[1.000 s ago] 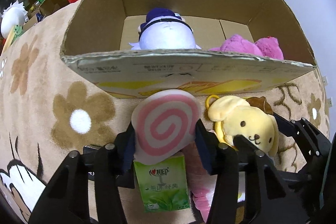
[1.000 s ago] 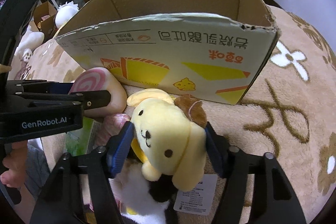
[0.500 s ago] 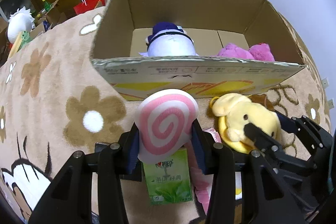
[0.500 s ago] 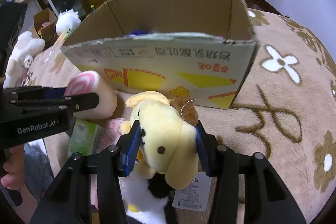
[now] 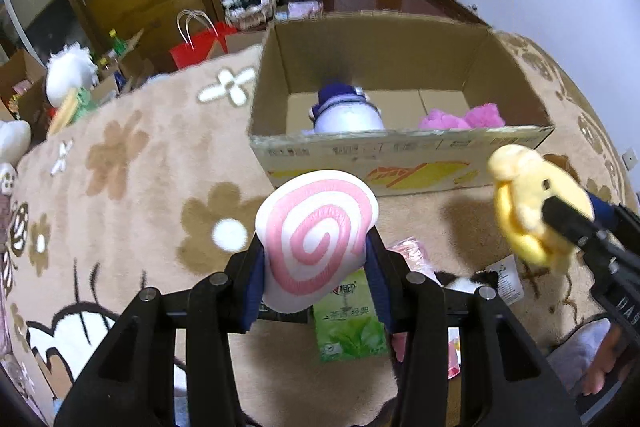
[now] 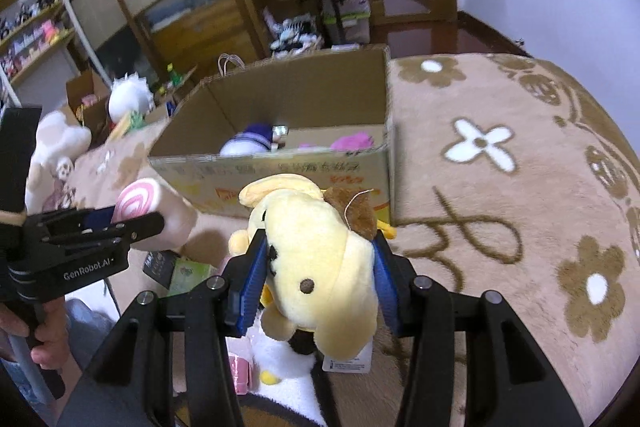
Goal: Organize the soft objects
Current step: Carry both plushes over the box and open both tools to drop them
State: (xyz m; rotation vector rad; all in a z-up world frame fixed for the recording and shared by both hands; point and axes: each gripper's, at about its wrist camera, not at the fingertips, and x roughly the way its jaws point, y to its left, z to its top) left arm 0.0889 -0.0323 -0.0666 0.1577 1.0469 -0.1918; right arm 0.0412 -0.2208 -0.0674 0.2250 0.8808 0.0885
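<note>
"GenRobot.AI" on left tool (image 6: 132, 227)

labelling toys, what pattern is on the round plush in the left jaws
A pink spiral on white, on the round swirl plush; the left wrist view shows it best.

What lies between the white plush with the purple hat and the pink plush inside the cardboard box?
Only bare box floor: in the left wrist view, the white plush with the purple hat and pink plush sit apart in the cardboard box.
</note>
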